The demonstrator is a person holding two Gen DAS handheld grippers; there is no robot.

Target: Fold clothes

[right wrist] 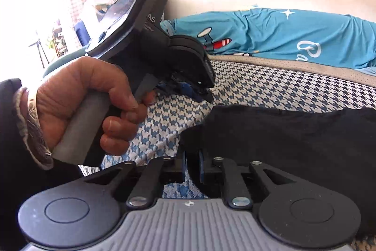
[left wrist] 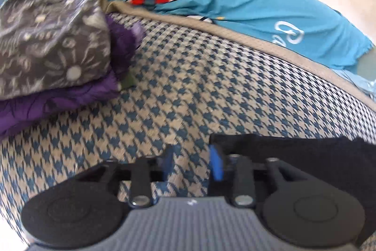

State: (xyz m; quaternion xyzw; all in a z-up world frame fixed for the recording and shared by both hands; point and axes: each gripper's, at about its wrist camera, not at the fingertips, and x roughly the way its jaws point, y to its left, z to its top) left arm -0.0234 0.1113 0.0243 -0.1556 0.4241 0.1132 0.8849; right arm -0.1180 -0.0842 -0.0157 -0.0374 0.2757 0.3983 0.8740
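At nine o'clock in the left wrist view sits a stack [left wrist: 51, 51] of folded clothes, grey print over purple, likely parked there to keep the checked cover [left wrist: 188, 77] free for folding. The left gripper [left wrist: 193, 162] at six o'clock has its jaws part spread over bare cover, holding nothing; the black garment [left wrist: 293, 149] lies just beside its right finger at four o'clock. In the right wrist view, the right gripper [right wrist: 192, 167] shows a narrow gap, touching the garment's edge [right wrist: 282, 145]; whether it pinches, I cannot tell.
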